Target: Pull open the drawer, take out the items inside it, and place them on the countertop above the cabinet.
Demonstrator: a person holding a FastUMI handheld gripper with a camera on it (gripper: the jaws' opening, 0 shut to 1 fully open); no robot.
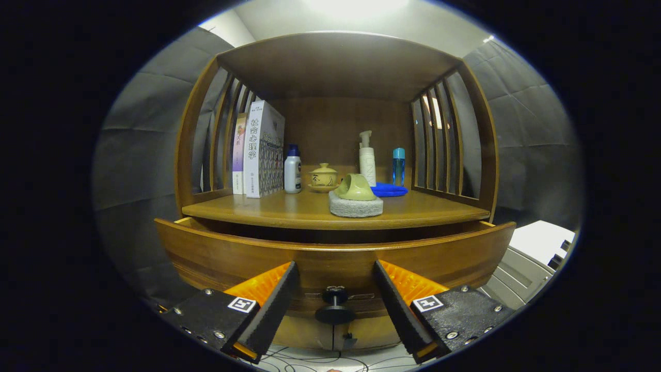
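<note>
The gripper (335, 299) is held level and square to the wooden cabinet, its fingers spread wide and gripping nothing, with the drawer's dark knob (335, 305) sitting in the gap between them. The drawer (217, 253) stands pulled out below the countertop (289, 209). Near the countertop's front edge a green cup (354, 188) lies tipped on a grey sponge (356, 207).

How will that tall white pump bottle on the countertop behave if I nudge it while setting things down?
The pump bottle looks tall on a narrow base, so probably tippy. It stands beside the blue cloth, which might soften a fall. The gripper is open around the drawer knob.
</note>
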